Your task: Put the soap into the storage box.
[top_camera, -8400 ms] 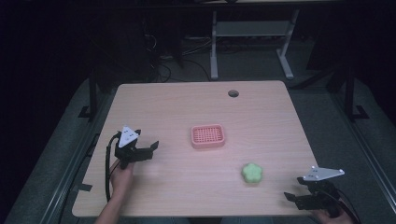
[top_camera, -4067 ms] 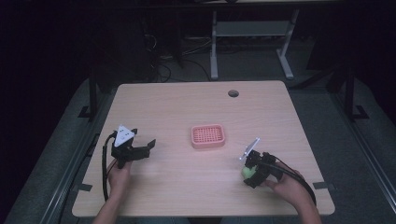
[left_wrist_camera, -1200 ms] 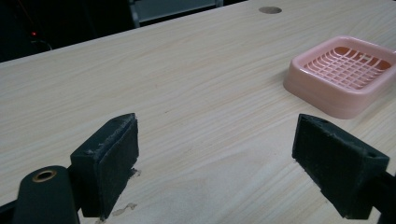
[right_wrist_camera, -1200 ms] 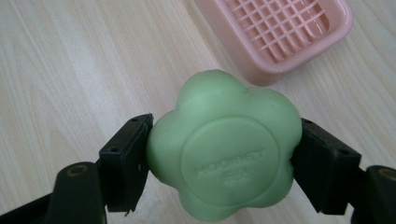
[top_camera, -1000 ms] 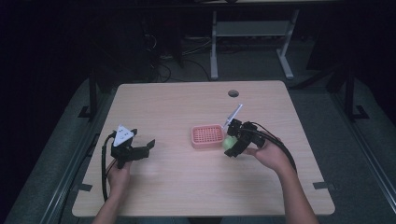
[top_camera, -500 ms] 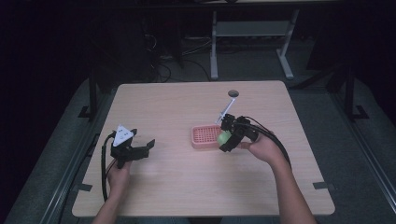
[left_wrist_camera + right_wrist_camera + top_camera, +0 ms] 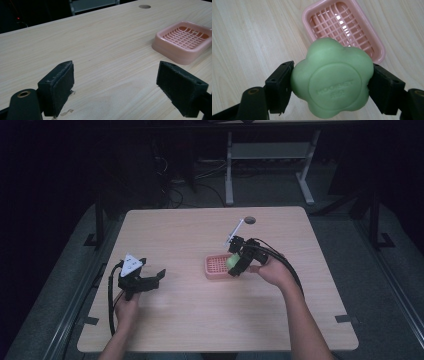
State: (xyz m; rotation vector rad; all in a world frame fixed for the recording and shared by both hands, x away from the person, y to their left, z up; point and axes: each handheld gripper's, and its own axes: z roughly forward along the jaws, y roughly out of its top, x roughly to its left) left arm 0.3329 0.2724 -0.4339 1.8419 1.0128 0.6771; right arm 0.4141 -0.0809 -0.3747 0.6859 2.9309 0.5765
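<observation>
Green flower-shaped soap [image 7: 332,81] clamped above pink slotted dish [image 7: 342,22]

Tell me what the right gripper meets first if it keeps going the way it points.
Probably the pink tray: the right gripper, shut on the green soap, points down at it. How far above the tray it is, I can't tell.

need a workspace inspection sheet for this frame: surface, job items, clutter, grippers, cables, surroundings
Surface: light wooden table, round hole near far edge.
Job's things: green flower-shaped soap held in the air at the pink slatted soap dish; dish empty.
Clutter: nothing seen.
Grippers: right gripper shut on the soap; left gripper open, empty, low over the table's left part.
Cables: black cable from left gripper; another along right forearm.
Surroundings: dark room, grey desk frame behind.
</observation>
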